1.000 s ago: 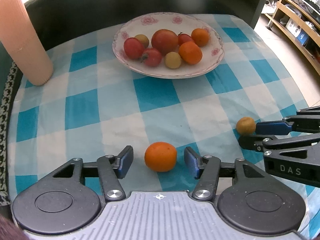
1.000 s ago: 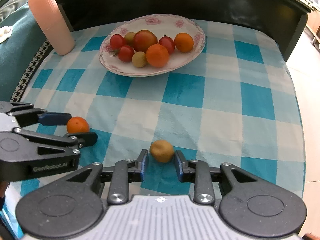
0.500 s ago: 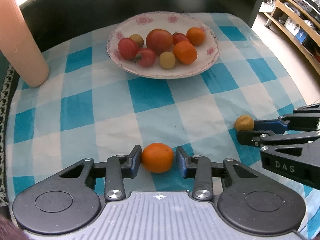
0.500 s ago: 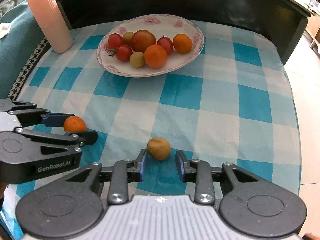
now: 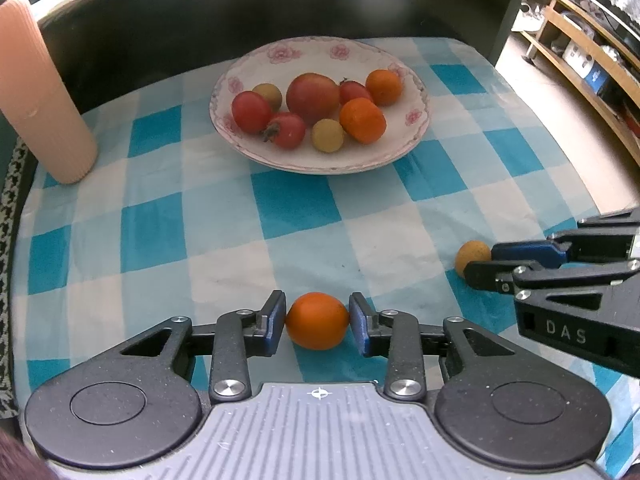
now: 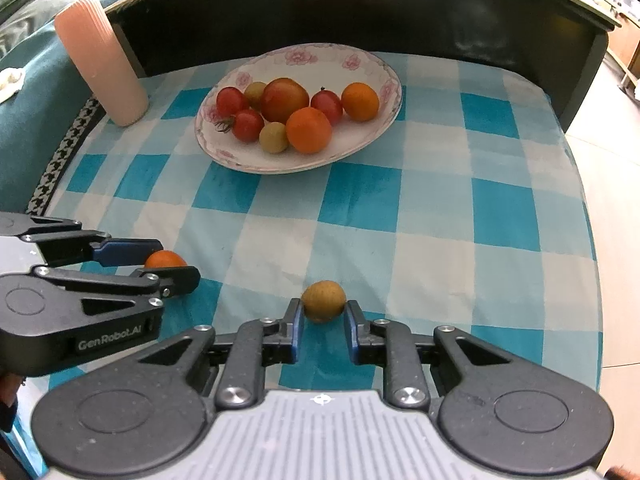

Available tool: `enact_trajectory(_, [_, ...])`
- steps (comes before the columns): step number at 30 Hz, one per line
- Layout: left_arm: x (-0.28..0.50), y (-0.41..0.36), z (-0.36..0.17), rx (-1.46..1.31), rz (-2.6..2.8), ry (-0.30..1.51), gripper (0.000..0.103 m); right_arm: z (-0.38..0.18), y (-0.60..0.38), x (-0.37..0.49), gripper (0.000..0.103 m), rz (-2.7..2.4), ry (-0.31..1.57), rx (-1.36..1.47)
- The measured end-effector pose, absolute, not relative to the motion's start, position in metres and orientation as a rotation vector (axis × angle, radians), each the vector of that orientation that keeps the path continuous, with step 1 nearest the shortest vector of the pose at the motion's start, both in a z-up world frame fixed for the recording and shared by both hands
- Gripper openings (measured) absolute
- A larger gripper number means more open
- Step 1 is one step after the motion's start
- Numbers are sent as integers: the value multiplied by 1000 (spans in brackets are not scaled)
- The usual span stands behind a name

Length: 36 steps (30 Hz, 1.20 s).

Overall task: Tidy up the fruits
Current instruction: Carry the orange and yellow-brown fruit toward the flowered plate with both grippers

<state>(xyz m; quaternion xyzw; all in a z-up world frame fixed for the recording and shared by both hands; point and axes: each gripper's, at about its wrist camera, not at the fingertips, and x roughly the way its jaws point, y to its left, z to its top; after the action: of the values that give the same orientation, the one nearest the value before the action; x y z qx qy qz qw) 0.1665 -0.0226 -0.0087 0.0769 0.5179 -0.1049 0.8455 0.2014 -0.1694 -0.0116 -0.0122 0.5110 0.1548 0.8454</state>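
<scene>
My left gripper point(image 5: 317, 322) is shut on an orange tangerine point(image 5: 317, 321), low over the checked cloth; it also shows in the right wrist view point(image 6: 165, 259). My right gripper point(image 6: 322, 322) has its jaws narrowly open around a small brown longan point(image 6: 323, 301) that rests on the cloth just at the fingertips; the longan also shows in the left wrist view point(image 5: 473, 254). A white floral plate point(image 5: 416, 120) at the back holds several tomatoes, tangerines and longans.
A tall pink ribbed cup point(image 5: 38, 92) stands at the back left, also in the right wrist view point(image 6: 102, 60). A dark raised rim point(image 6: 360, 12) runs behind the plate. The cloth's right edge point(image 6: 592, 240) drops to the floor.
My left gripper's jaws closed onto the tangerine. My right gripper's jaws opened slightly off the longan, which now sits at the fingertips. Both views shifted slightly.
</scene>
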Motion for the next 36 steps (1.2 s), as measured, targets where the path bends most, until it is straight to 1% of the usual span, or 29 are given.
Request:
enact_trajectory(5, [169, -20, -17, 173, -198, 1119, 45, -11, -168, 200, 37, 331, 1073, -26])
enact_trajectory(10, [168, -21, -17, 169, -201, 1109, 43, -11, -169, 201, 37, 331, 1072, -21])
enact_trajectory(27, [178, -20, 13, 109, -220, 1032, 42, 6, -171, 208, 36, 330, 1020, 19])
enact_trajectory(32, [179, -19, 12, 104, -225, 1035, 42, 8, -174, 210, 35, 322, 1016, 29])
enact_trajectory(36, [179, -21, 8, 111, -228, 1050, 42, 0, -173, 211, 35, 324, 1051, 19])
